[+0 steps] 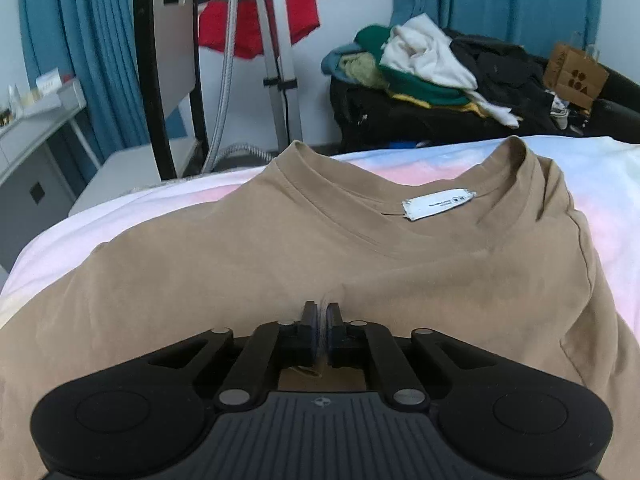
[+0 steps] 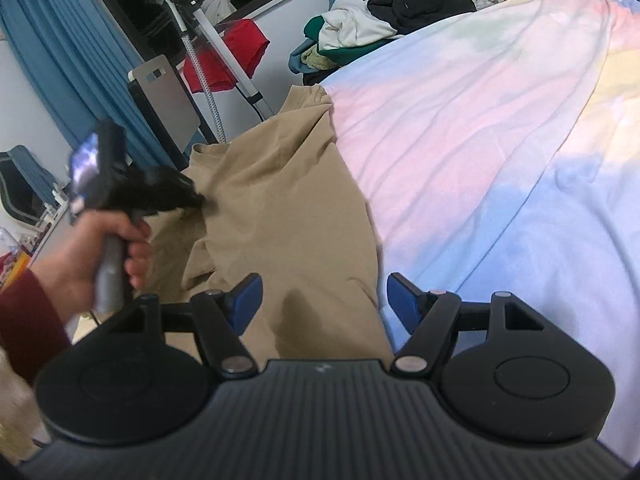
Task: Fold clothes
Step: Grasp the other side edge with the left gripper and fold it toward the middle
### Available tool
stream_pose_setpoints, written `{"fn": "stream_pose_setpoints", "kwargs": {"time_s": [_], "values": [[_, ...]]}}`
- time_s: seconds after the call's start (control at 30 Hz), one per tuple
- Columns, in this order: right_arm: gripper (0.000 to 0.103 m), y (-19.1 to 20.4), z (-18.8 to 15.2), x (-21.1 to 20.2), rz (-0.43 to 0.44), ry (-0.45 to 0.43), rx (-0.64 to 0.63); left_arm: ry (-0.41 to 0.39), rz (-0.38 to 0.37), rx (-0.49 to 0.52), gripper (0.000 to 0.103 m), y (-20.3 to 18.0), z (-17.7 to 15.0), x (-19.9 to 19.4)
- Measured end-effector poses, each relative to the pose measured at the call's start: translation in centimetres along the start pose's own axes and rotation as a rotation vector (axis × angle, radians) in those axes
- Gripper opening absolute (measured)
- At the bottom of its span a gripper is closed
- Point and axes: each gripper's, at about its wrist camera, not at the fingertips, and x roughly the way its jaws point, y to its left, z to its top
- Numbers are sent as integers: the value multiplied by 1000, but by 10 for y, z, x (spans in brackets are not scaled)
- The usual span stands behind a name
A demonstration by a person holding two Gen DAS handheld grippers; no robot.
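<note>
A tan T-shirt (image 1: pixel 360 264) lies on a pastel tie-dye bed sheet (image 1: pixel 600 184), collar away from me, with a white label (image 1: pixel 438 204) inside the neck. My left gripper (image 1: pixel 321 312) is shut on a pinch of the tan fabric near the shirt's middle. In the right wrist view the shirt (image 2: pixel 280 208) lies folded lengthwise along the bed's left side. My right gripper (image 2: pixel 322 292) is open and empty, its blue pads astride the shirt's near right edge. The left gripper (image 2: pixel 188 196) shows there too, blurred, held by a hand on the shirt's left part.
A pile of mixed clothes (image 1: pixel 432 68) lies on a dark surface beyond the bed. A garment steamer stand (image 1: pixel 276 52) with a red garment (image 1: pixel 256 20) and a silver board (image 1: pixel 168 48) stand at the far left. The sheet (image 2: pixel 500 152) spreads to the right.
</note>
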Motion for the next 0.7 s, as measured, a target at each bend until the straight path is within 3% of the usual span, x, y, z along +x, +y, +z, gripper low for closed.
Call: {"fn": "stream_pose_setpoints", "kwargs": {"time_s": [0.13, 0.2, 0.43, 0.7], "values": [[71, 2, 0, 6, 16, -1, -28, -22, -49, -9, 44, 5, -6, -31], [71, 7, 1, 5, 24, -6, -54, -50, -76, -44, 51, 9, -15, -60], [71, 23, 2, -23, 43, -75, -146, -131, -180, -120, 51, 10, -78, -199], [71, 17, 6, -104, 59, -155, -148, -104, -380, -137, 50, -32, -183, -307]]}}
